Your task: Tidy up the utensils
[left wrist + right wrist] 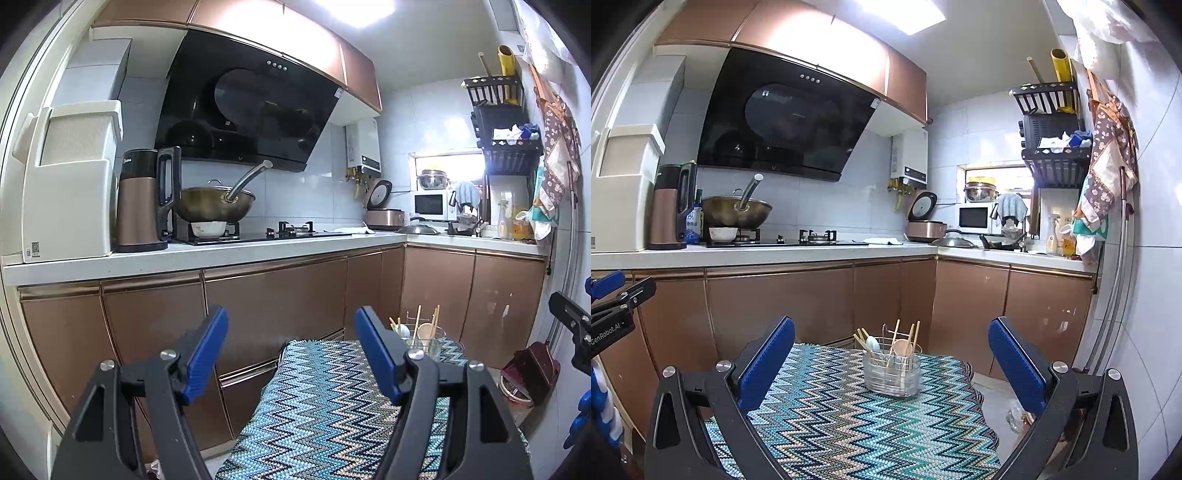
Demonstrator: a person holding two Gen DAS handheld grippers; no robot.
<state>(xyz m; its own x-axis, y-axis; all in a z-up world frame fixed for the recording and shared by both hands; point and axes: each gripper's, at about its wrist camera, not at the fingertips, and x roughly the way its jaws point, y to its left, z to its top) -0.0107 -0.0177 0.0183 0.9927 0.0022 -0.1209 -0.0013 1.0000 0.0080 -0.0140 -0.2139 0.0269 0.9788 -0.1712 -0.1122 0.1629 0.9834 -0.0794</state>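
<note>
Utensils upright in holder.

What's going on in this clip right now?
A person holds two grippers above a table covered in a zigzag cloth. Both the left gripper and the right gripper are open and empty. The utensil holder stands upright at the far end, with chopsticks and spoons in it. Neither gripper touches it.

Bright white ceiling panel light blows out overhead, glaring across the glossy black range hood; the small window flares. Fisheye bending darkens frame corners; focus sharp.
</note>
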